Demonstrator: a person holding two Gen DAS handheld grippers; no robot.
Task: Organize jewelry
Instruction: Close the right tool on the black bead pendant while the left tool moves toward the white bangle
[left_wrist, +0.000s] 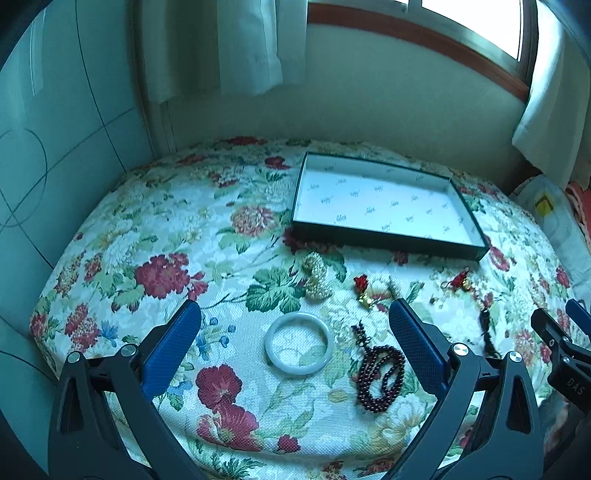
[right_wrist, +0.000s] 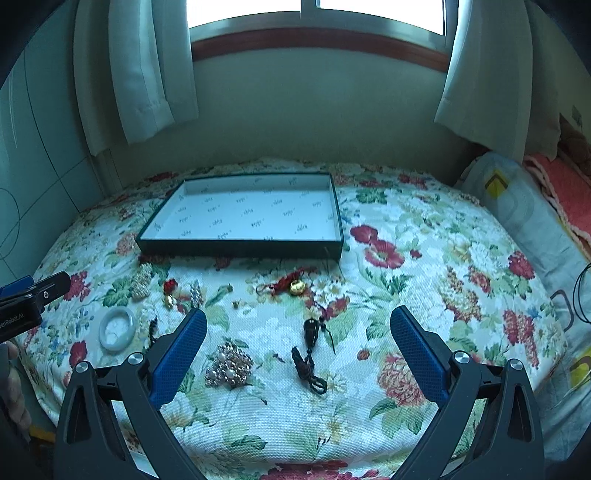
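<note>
hovering above the flowered bedspread (left_wrist: 229, 221), both tools are empty and nothing has gone into the tray (left_wrist: 388, 201) yet; its printed white floor is bare in both views. left gripper (left_wrist: 295, 332): blue pads spread wide, nothing between them, framing the pale jade-like bangle (left_wrist: 299, 343), which lies flat just beside a coiled string of dark red beads (left_wrist: 380, 380). this aim suggests the bangle is the first pick, probably because it is rigid and easy to span. right gripper (right_wrist: 295, 338): pads also wide apart and empty, held over a dark corded pendant (right_wrist: 309, 354) with a pearl-and-rhinestone brooch (right_wrist: 229, 365) near its left pad. remaining pieces lie scattered on the cloth between the grippers and the tray: a pearl cluster (left_wrist: 316, 277), a small red-and-gold charm (left_wrist: 364, 291), and a red tassel with a gold bell (right_wrist: 290, 286). tray sits at the far side of the bed, open side up, near wall facing the jewelry, so each piece needs only a short carry forward. judgement: task at its start. caution: the soft quilted cloth gives under pressure and its busy pattern hides small items; the bead string and cords could snag or trail if lifted by one loop.
</note>
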